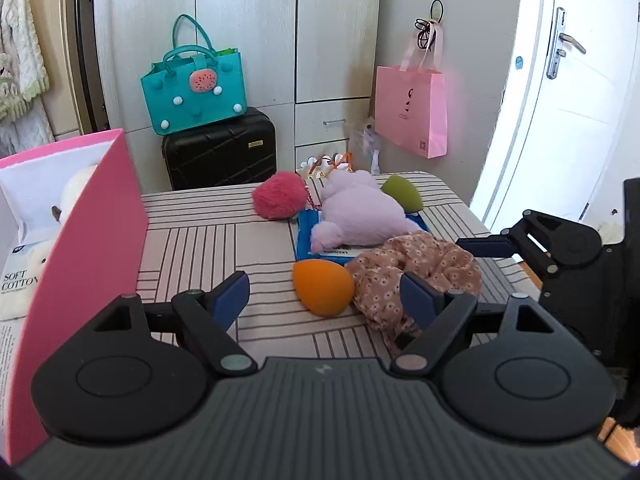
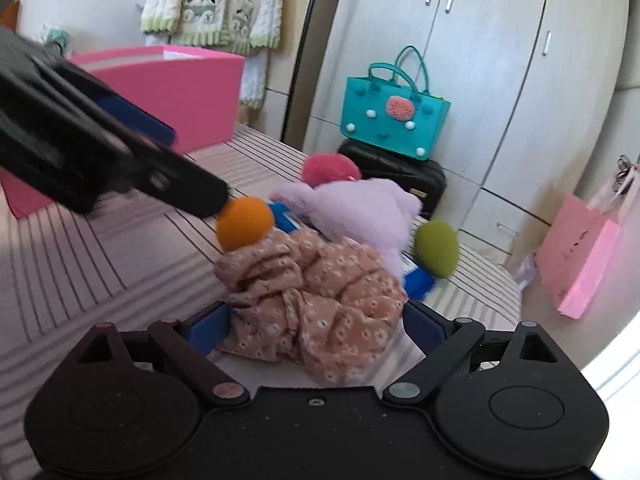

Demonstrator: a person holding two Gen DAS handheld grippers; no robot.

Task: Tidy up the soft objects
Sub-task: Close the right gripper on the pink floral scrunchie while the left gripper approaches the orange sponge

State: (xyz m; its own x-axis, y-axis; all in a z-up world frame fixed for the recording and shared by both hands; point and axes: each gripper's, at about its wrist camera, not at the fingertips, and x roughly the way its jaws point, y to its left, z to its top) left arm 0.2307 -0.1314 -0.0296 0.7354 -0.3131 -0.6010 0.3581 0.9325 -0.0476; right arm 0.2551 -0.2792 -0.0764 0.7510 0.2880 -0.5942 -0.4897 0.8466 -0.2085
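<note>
Your right gripper (image 2: 316, 328) is wide, straddling the floral scrunchie (image 2: 316, 300) to bracket it; your left gripper (image 1: 324, 300) gapes empty before the orange sponge (image 1: 323, 287).

Matt foam orange sponge (image 1: 323, 287) beside crinkled floral cloth scrunchie (image 1: 416, 276)

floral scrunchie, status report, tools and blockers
Both tools open: left tool, right tool. Floral scrunchie between right tool's pads, ungripped. Orange sponge touching it.

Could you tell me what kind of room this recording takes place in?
Probably a bedroom: tall wardrobe doors, a black suitcase on the floor, and a knitted garment hanging on the wall.
</note>
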